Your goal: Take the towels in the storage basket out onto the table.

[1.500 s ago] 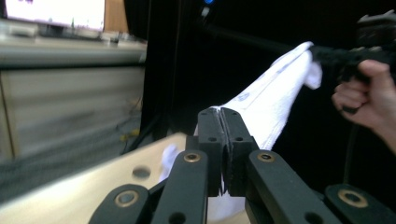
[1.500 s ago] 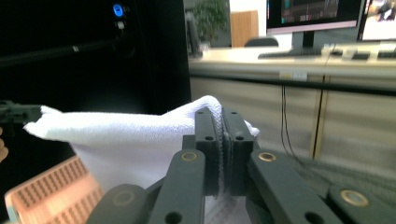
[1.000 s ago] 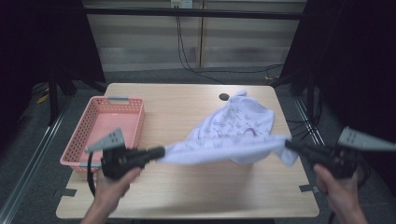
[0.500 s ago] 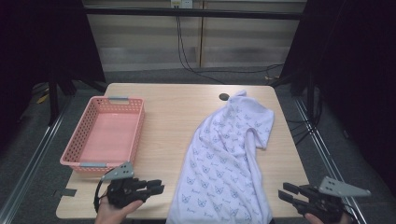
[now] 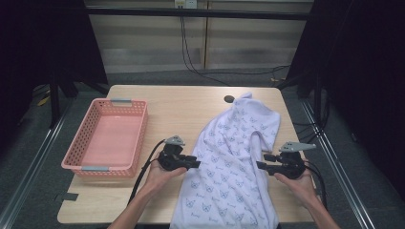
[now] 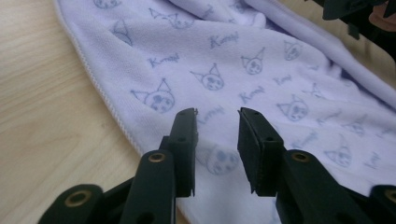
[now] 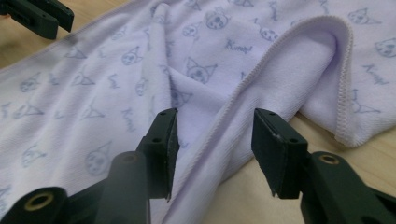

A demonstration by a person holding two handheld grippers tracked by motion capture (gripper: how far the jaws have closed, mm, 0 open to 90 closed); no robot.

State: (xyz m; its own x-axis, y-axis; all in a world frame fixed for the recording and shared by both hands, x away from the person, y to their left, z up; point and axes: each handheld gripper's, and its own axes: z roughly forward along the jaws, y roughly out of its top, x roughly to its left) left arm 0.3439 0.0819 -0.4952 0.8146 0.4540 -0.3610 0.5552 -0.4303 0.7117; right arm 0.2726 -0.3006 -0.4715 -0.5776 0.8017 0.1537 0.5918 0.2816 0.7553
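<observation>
High view: lilac cat-print towel [image 5: 234, 162], rumpled

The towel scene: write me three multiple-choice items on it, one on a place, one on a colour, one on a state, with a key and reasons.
1. Where does the basket stand?
A. left of the towel
B. on the towel
C. on the floor

2. What colour is the basket?
A. blue
B. pink
C. green

3. How do the left gripper and right gripper stand?
A. both shut on the towel
B. one open, one shut
C. both open

Key:
1. A, it sits on the table's left part, apart from the cloth.
2. B, its mesh walls are pink.
3. C, each gripper view shows a gap between the jaws, towel beneath.
</observation>
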